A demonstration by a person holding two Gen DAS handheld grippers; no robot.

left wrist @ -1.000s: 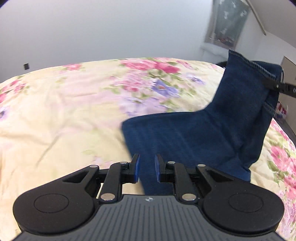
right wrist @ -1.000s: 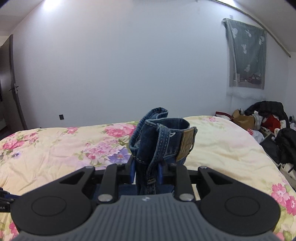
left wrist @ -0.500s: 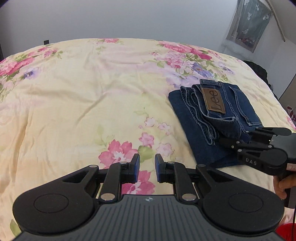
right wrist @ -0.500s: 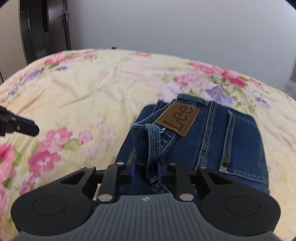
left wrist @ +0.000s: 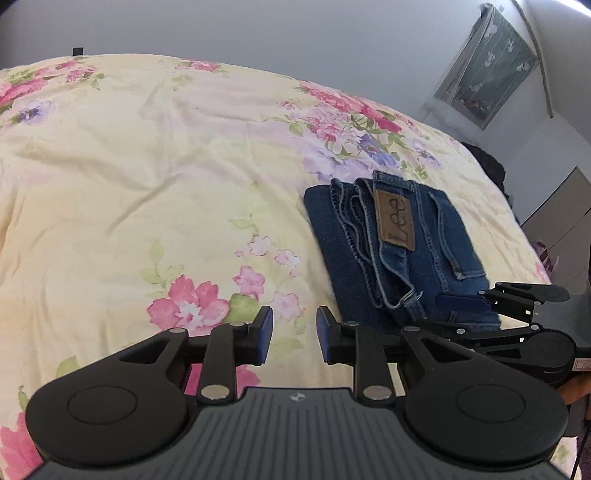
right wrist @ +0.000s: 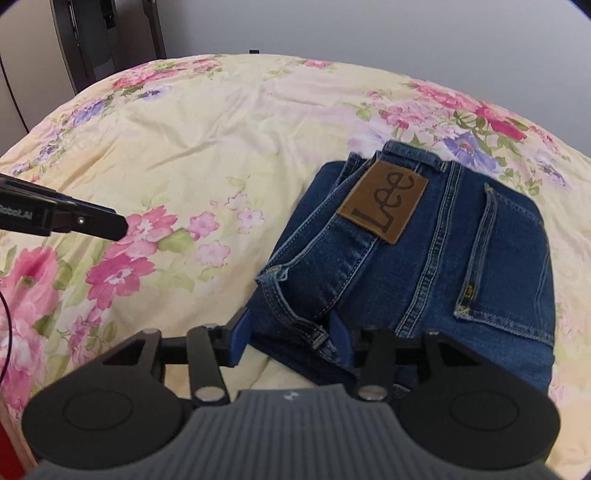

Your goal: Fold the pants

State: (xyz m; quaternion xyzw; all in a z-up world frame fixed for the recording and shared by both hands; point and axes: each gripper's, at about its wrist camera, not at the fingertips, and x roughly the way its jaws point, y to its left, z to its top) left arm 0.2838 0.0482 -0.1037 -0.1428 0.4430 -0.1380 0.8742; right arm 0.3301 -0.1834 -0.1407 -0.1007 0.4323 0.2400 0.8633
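Note:
The blue jeans [right wrist: 424,266] lie folded into a compact rectangle on the floral bedspread [right wrist: 221,122], brown Lee patch facing up. My right gripper [right wrist: 290,338] is open, its jaws spread around the near waistband corner without pinching it. In the left wrist view the jeans [left wrist: 399,236] lie ahead to the right, and my left gripper [left wrist: 293,332] hovers open and empty over bare bedspread [left wrist: 147,166] to their left. The right gripper [left wrist: 465,312] shows at the jeans' near edge.
A dark wardrobe [right wrist: 107,33] stands beyond the bed's far left corner. A curtained window [left wrist: 484,62] and grey cabinet [left wrist: 565,225] are on the right side of the room. The left gripper's finger [right wrist: 92,221] pokes in from the left in the right wrist view.
The right gripper laid the lifted waistband end down onto the folded legs and opened, letting the denim go. The left gripper stayed open and drew back to the left.

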